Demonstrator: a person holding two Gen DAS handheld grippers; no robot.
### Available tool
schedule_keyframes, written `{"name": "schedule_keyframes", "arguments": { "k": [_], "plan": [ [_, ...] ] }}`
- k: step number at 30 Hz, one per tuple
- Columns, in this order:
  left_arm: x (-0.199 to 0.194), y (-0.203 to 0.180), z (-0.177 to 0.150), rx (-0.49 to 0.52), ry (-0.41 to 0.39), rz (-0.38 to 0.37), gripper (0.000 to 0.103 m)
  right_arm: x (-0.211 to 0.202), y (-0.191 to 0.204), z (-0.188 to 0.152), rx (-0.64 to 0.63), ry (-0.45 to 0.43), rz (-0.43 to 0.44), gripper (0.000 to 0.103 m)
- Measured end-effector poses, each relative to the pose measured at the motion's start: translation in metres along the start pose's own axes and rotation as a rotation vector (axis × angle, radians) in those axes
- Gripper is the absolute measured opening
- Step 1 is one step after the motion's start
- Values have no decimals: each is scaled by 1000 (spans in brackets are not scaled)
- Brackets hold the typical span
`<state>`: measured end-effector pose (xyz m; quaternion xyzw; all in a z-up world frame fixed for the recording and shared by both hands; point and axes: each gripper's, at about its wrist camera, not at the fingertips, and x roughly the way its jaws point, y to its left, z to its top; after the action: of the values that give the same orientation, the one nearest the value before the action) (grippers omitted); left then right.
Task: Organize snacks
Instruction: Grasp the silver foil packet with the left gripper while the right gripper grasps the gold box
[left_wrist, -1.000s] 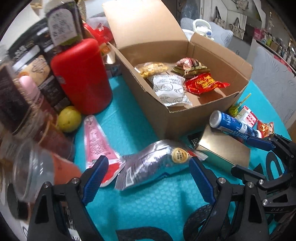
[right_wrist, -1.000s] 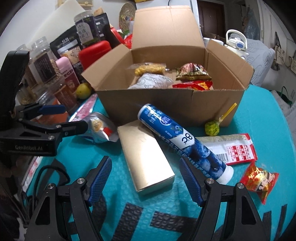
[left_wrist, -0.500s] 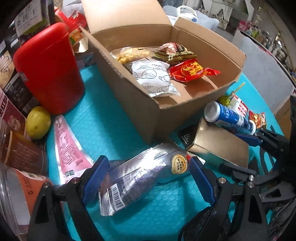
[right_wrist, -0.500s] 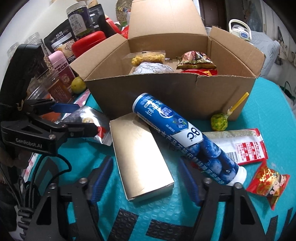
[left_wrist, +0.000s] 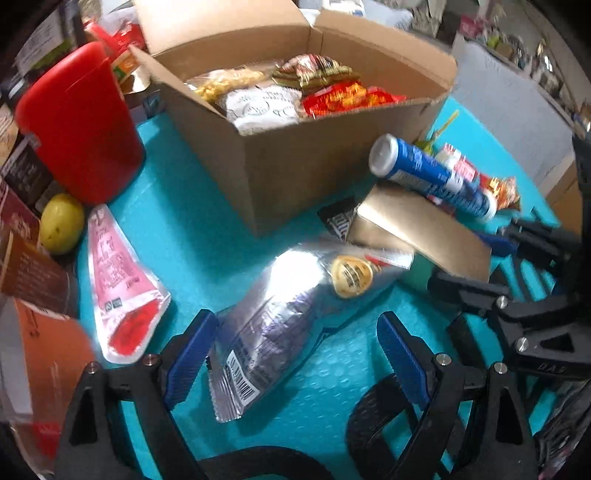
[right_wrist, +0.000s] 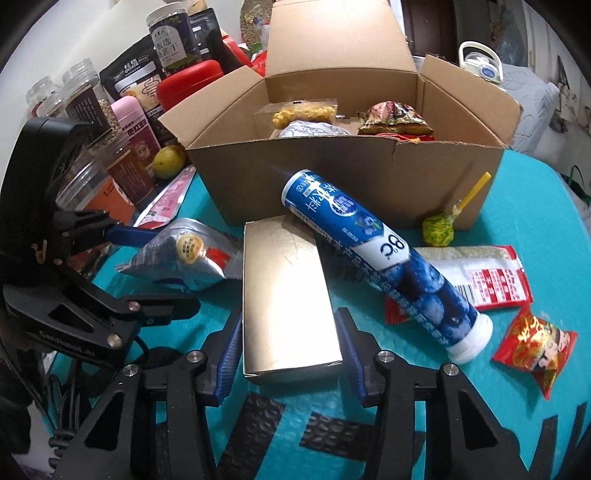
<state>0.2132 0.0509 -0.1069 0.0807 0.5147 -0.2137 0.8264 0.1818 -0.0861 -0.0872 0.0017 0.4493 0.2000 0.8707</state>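
Note:
An open cardboard box (right_wrist: 332, 184) on the teal mat holds several snack packs. My left gripper (left_wrist: 291, 354) is open, its fingers on either side of the near end of a silver foil pouch (left_wrist: 280, 317). My right gripper (right_wrist: 288, 354) is open and straddles the near end of a gold box (right_wrist: 288, 295); the pads look close to its sides. A blue tube (right_wrist: 380, 258) leans on the gold box's far end. A green lollipop (right_wrist: 437, 230), a red and white sachet (right_wrist: 491, 273) and a small red packet (right_wrist: 535, 343) lie to the right.
A pink sachet (left_wrist: 118, 280), a lemon (left_wrist: 61, 223) and a red canister (left_wrist: 79, 122) sit left of the cardboard box (left_wrist: 314, 158). Jars and dark bags (right_wrist: 122, 110) crowd the far left. The left gripper's body (right_wrist: 74, 277) is close on the right gripper's left.
Both grippers have moved forward and down. The left now brackets the silver pouch, and the right has narrowed around the gold box.

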Motion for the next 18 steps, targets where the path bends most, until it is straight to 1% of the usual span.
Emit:
{"name": "schedule_keyframes", "arguments": {
  "k": [2,4,5,6,8,9,11,14,18],
  "plan": [
    [-2,1,-5,-28,-17,-12,89,-3,1,-2,-3,-3,-4,47],
    [-2,-3,-9,-31,-28,-3,82,-7,2,-5,-6,-7,-18,47],
    [-3,-5,-10,-24,-32,6,76,-9,2,-6,-6,-9,-28,47],
    [-6,-7,-13,-16,-35,14,72,-10,1,-7,-6,-10,-35,46],
    [-9,-11,-18,-17,-34,28,65,-13,0,-11,-2,-13,-44,46],
    [-12,-13,-21,-24,-37,40,58,-14,0,-13,2,-14,-46,45],
    [-17,-16,-28,-44,-32,54,54,-17,-3,-18,11,-17,-48,45],
    [-25,-18,-40,-78,-29,42,52,-21,-5,-25,25,-15,-39,44],
    [-33,-33,-53,-114,-32,36,52,-29,-8,-35,35,-22,-49,44]
  ]
}}
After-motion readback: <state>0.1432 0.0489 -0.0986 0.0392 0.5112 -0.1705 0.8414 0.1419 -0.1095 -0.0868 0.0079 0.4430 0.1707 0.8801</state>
